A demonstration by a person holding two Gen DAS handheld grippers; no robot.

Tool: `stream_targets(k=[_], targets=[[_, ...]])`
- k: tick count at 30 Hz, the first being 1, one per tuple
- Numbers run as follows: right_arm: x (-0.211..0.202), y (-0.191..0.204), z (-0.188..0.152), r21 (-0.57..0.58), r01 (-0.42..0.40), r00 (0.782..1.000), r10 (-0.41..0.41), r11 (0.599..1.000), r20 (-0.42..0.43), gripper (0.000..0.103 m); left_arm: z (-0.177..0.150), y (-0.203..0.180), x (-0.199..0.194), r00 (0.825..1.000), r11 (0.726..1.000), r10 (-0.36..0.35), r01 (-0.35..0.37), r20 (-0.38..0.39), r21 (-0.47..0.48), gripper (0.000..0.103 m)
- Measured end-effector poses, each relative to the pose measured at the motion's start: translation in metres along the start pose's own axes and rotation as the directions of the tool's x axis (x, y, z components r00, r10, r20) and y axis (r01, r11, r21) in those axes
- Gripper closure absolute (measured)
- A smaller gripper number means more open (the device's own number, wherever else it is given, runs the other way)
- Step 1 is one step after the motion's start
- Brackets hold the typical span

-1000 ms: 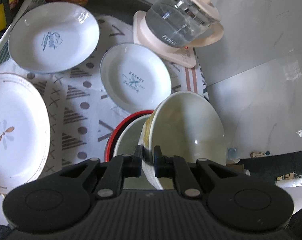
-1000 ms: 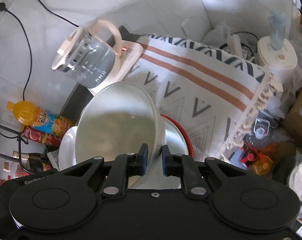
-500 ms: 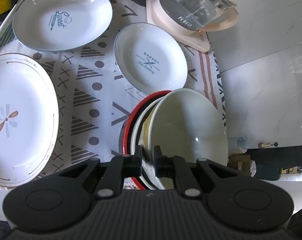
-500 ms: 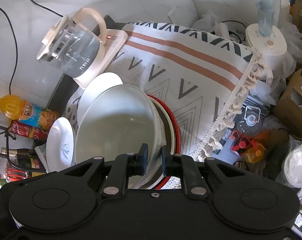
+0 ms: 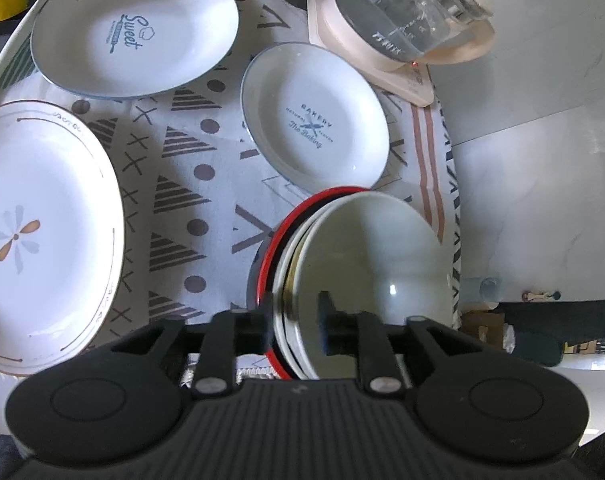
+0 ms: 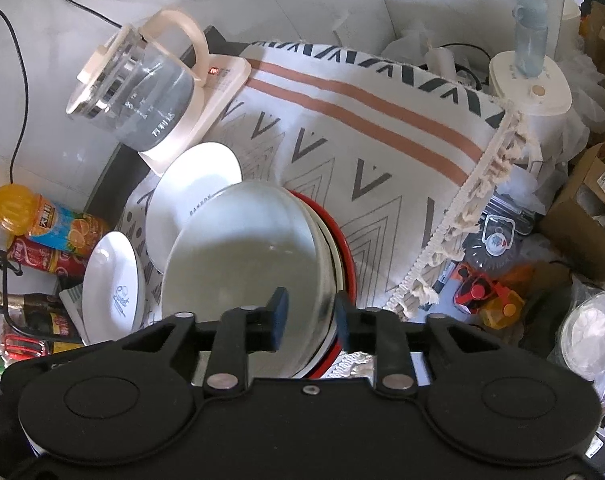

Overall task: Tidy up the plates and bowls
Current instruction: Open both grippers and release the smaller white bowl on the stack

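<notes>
The table's got a patterned cloth (image 5: 190, 184) over it, with three white plates (image 5: 134, 36) spread across the middle, a stack of bowls (image 5: 366, 256) near the fringed edge and a glass kettle (image 6: 142, 92) at the back corner.

The bowl (image 5: 374, 264) sits nested in the stack of bowls (image 5: 278, 256), Bakery plate (image 5: 314, 116) just behind, kettle (image 5: 406, 4) beyond.

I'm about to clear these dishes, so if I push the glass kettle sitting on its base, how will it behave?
The glass kettle looks fragile: clear glass walls. Probably heavy, since it seems to hold water. It sits on a cream base, so a push might slide it off or tip it.
</notes>
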State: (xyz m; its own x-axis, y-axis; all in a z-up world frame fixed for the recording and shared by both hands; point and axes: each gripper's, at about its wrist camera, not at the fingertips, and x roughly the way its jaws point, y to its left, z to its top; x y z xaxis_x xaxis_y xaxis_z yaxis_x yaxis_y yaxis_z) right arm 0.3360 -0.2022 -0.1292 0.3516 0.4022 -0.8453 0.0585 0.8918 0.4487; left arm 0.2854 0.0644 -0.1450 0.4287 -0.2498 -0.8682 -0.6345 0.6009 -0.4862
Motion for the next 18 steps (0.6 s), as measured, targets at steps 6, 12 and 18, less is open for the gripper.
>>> stream_targets(k=[6, 12, 18], targets=[[-0.011, 0.003, 0.001, -0.022, 0.0, 1.0, 0.0, 1.0, 0.026, 0.066, 0.002, 0.003, -0.013, 0.999, 1.0, -0.013, 0.012, 0.042, 0.018, 0.056], [-0.021, 0.014, -0.001, -0.073, 0.002, 0.998, 0.002, 0.997, 0.056, 0.065, 0.005, 0.012, -0.026, 0.997, 0.999, 0.004, -0.008, 0.071, 0.054, 0.047], [-0.021, 0.039, -0.007, -0.183, -0.04, 0.998, 0.048, 0.982, 0.039, 0.055, 0.004, 0.032, -0.042, 0.992, 0.995, 0.061, -0.069, 0.114, 0.073, 0.031]])
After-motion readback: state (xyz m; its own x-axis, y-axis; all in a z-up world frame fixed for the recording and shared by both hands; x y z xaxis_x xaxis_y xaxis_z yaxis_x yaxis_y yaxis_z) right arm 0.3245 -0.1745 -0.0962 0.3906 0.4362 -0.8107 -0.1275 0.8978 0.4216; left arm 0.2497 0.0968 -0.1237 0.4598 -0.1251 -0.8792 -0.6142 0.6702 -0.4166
